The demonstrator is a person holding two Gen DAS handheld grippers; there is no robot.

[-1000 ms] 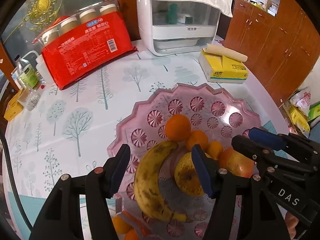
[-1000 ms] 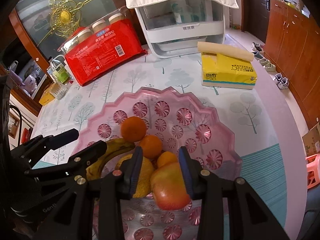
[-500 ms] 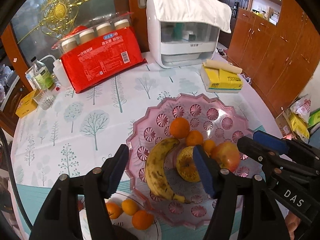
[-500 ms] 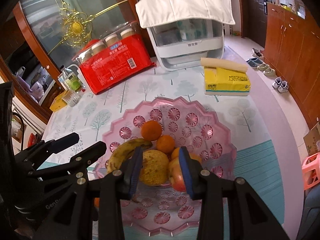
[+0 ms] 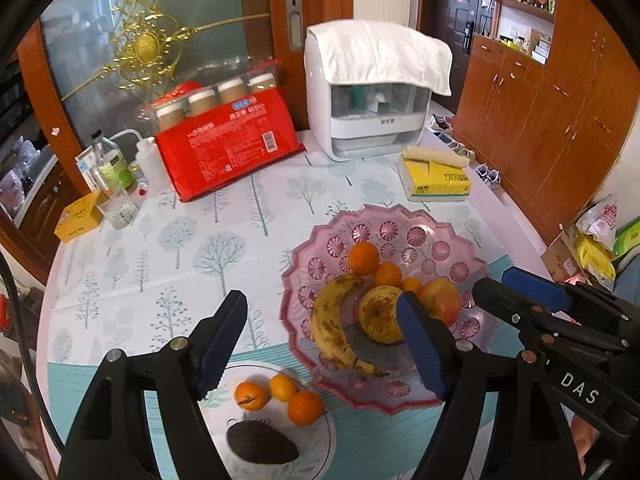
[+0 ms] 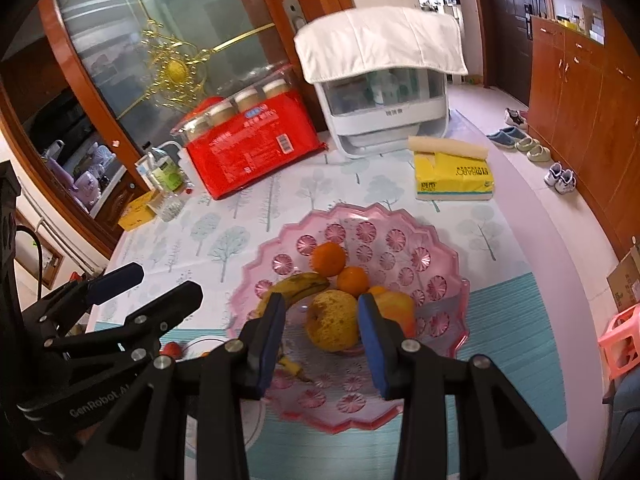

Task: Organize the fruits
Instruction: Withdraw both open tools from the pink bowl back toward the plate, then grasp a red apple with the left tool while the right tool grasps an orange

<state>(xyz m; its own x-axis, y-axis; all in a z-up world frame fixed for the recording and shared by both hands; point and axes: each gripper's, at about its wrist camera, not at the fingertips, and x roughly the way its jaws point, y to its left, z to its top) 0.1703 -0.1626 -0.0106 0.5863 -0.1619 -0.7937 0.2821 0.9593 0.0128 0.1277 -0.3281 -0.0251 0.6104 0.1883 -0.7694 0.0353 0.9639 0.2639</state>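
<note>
A pink scalloped fruit bowl (image 5: 460, 248) (image 6: 444, 256) holds a spotted banana (image 5: 332, 320), a yellow speckled apple (image 5: 378, 314) (image 6: 332, 320), a red-yellow apple (image 5: 442, 300) and three oranges (image 5: 363, 257). A clear glass plate (image 5: 320, 440) in front holds three small oranges (image 5: 280, 394) and a dark avocado (image 5: 260, 442). My left gripper (image 5: 320, 340) is open and empty, raised above the table. My right gripper (image 6: 322, 336) is open and empty, raised above the bowl's near side.
At the back stand a red pack of jars (image 5: 224, 140), a white cloth-covered appliance (image 5: 372, 92), a yellow tissue pack (image 5: 436, 176), bottles (image 5: 112, 168) and a yellow box (image 5: 78, 216). Wooden cabinets (image 5: 560, 100) line the right.
Both grippers have pulled up and back from the bowl, so the fruit looks smaller. The right gripper's fingers have come away from the red-yellow apple. The glass plate has come into view.
</note>
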